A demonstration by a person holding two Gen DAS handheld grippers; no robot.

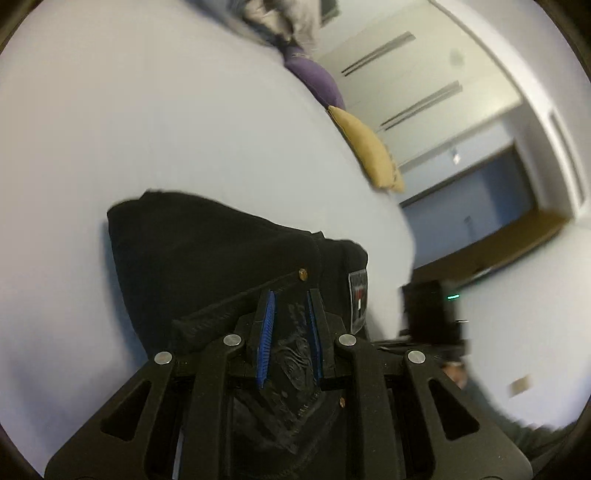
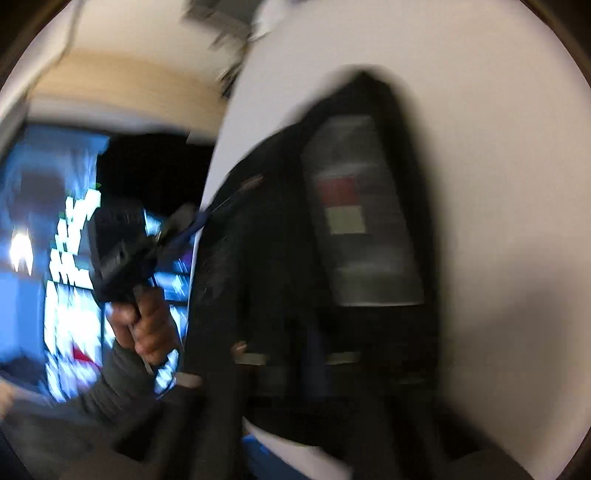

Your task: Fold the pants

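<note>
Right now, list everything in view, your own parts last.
pants: one, black with a patch label, folded on the bed, waistband end between the left gripper's fingers
bed: one, white sheet, under the pants
cushions: two, one purple and one tan, at the bed's far edge
pile of cloth: one, grey, blurred, beyond the purple cushion
screen: one, blue-lit, blurred, left of the right wrist view
left gripper: one, black with blue pads, jaws closed on the pants
left hand: one, grey sleeve, holding the left gripper's handle
right gripper: own fingers too blurred to make out against the pants
</note>
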